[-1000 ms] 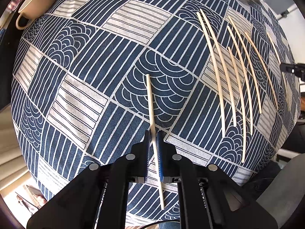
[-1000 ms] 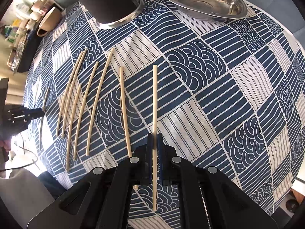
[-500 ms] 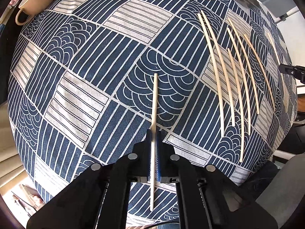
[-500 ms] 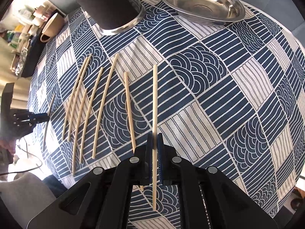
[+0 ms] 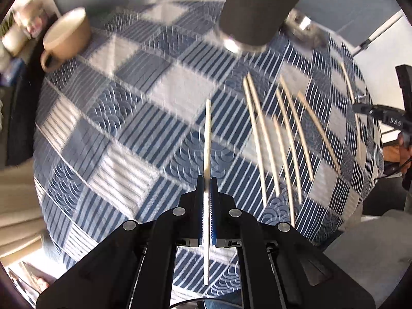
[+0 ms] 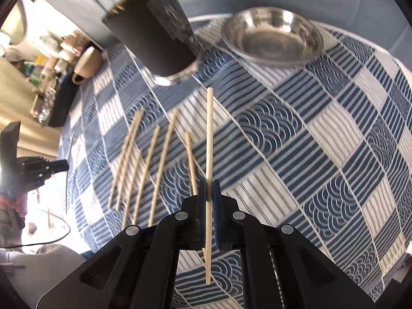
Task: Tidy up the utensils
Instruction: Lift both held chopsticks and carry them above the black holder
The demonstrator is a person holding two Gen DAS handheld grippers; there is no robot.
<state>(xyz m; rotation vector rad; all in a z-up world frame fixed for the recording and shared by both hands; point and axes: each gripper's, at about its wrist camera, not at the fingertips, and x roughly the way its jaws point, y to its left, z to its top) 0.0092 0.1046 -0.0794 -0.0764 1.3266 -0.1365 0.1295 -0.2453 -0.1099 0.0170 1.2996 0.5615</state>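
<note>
My left gripper is shut on a pale wooden chopstick, held above the blue patterned tablecloth. My right gripper is shut on another chopstick, also lifted off the cloth. Several loose chopsticks lie side by side on the cloth to the right in the left wrist view; the same chopsticks show left of centre in the right wrist view. A dark cylindrical holder stands at the back with a few sticks poking out of its top. The holder also appears at the top in the left wrist view.
A steel bowl sits at the back right of the holder. A beige mug stands at the back left. The other gripper shows at the right edge of the left view, and the left one at the left edge of the right view.
Both grippers have risen with their chopsticks off the cloth and tilted up, so the holder, bowl and mug now show more fully. The left jaws closed fully on the stick.
</note>
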